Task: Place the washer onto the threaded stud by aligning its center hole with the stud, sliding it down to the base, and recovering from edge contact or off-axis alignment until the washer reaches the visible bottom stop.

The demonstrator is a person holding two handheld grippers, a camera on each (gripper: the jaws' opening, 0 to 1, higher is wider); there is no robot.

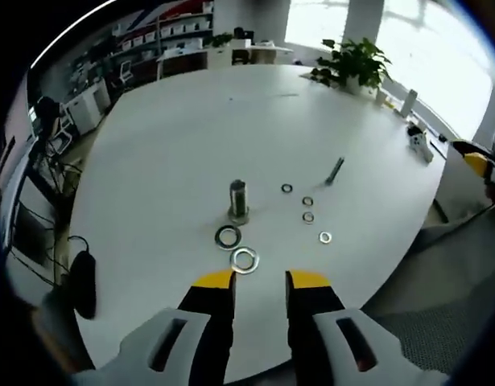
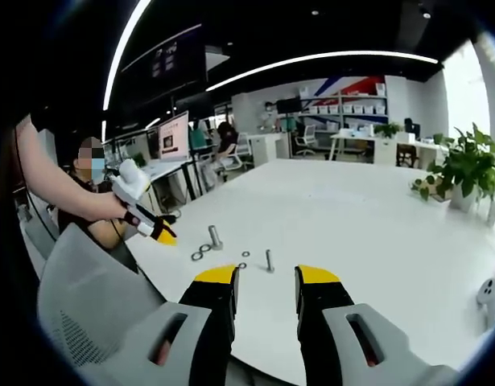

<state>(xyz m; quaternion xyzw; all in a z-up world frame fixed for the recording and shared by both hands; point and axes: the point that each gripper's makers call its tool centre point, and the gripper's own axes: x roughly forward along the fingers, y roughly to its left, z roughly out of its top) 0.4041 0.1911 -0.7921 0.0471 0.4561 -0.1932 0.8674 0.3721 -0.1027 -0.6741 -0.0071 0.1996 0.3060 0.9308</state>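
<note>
A short threaded stud stands upright on a hex base on the white table. Two large washers lie in front of it: a dark one and a bright one. My left gripper is open just short of the bright washer, nothing between its fingers. In the right gripper view the stud and washers sit far off near the table's edge, with the left gripper held by a hand beside them. My right gripper is open and empty above the table.
Several small washers and a loose bolt lie right of the stud. A potted plant stands at the table's far side. A grey chair back is by the near edge. A person sits at left.
</note>
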